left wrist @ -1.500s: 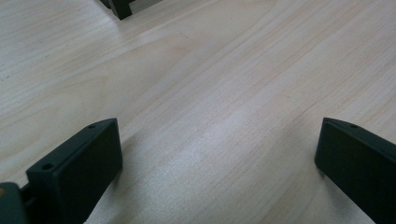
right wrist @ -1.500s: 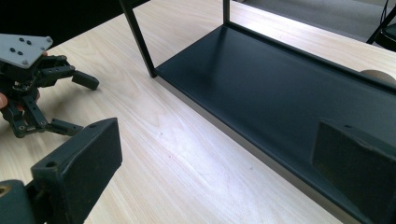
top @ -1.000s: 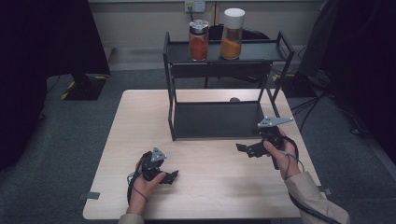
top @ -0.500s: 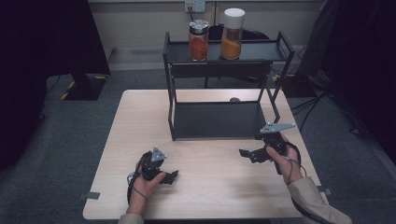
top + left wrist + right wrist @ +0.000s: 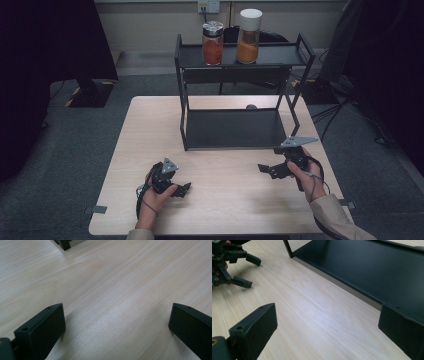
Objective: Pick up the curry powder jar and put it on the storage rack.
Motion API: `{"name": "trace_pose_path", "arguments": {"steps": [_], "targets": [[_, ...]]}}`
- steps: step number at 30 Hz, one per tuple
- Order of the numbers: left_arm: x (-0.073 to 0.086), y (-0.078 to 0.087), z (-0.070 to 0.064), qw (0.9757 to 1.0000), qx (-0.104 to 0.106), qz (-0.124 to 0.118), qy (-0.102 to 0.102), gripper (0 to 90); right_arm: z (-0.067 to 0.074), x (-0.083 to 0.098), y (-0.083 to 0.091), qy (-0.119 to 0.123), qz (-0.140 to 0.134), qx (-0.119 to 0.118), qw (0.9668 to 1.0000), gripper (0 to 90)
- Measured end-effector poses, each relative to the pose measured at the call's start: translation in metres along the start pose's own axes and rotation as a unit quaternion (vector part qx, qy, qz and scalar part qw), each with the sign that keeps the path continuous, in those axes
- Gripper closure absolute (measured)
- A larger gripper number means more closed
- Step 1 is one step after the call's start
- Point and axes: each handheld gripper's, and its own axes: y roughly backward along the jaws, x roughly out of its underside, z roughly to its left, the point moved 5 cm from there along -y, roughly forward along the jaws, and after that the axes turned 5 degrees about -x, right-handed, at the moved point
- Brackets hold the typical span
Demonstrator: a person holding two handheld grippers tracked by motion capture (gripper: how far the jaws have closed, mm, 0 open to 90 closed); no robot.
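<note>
I hold my left gripper (image 5: 182, 189) low over the near-left part of the pale wooden table (image 5: 150, 125), its jaws spread wide with only bare wood grain between them in the left gripper view. My right gripper (image 5: 265, 169) sits off the near-right corner of the black two-tier rack (image 5: 240, 82), its jaws likewise wide apart and holding nothing; its grey three-cornered plate (image 5: 299, 142) rides on top. In the right gripper view the rack's lower shelf (image 5: 372, 267) runs close ahead and to the right of the jaws, its front edge crossing just before the right jaw, and my left gripper (image 5: 249, 271) lies farther off at upper left, open as well.

On the rack's top shelf stand two jars side by side, apart from each other: a red-filled jar (image 5: 212, 44) with a metal lid and an orange-filled jar (image 5: 248, 36) with a white cap. Both are well away from my grippers, beyond the rack's uprights. A small dark round spot (image 5: 251, 107) marks the table behind the lower shelf.
</note>
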Motion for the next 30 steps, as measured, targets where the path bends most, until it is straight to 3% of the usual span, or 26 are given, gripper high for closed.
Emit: {"name": "trace_pose_path", "arguments": {"steps": [30], "targets": [[0.000,0.000,0.000,1.0000,0.000,0.000,0.000,0.0,-0.009,0.043,0.002,-0.017,0.008,0.001,0.9998,1.0]]}}
